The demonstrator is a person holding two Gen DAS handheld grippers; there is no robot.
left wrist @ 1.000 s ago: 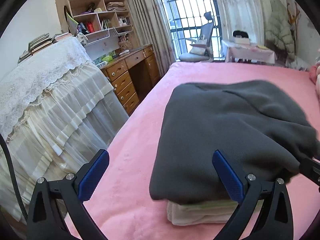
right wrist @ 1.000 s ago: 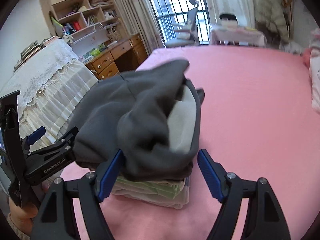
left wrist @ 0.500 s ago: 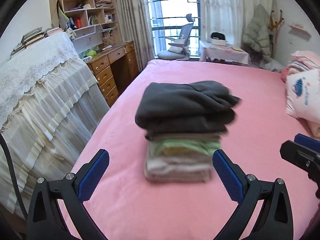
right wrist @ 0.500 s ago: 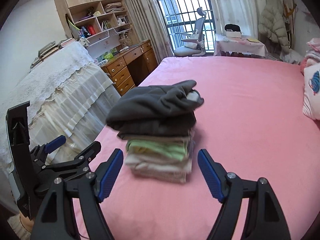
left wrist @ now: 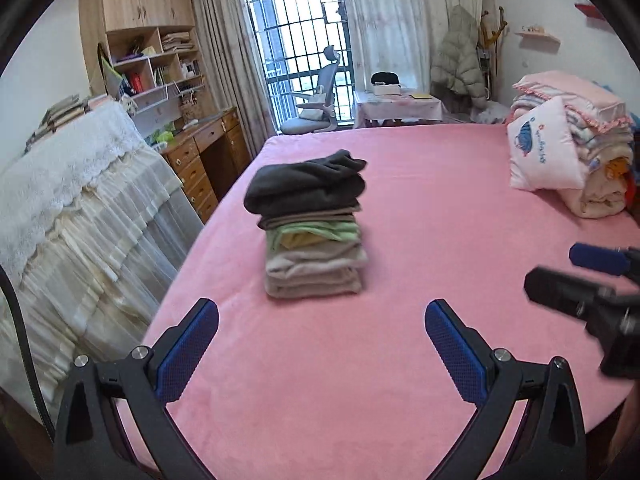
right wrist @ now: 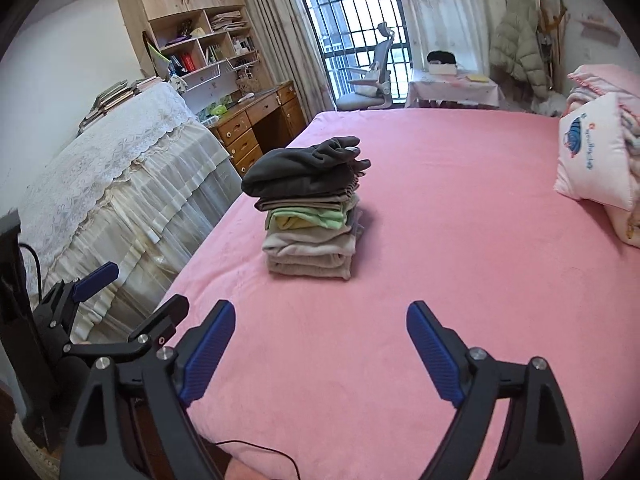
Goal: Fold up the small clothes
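Upright stack (dark piece topmost).

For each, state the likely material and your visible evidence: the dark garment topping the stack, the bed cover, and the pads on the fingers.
Dark grey garment: probably fleece or thick knit; matte, soft rounded folds.
Pink bed cover: looks like short-pile plush; faint velvety mottling.
Blue pads: likely rubber or plastic; fine grid texture, matte.

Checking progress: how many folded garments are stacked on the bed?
About 5 in one stack: dark grey folded garment on top, thin taupe beneath, light green, then two beige at the bottom. Thin layers may hide more.
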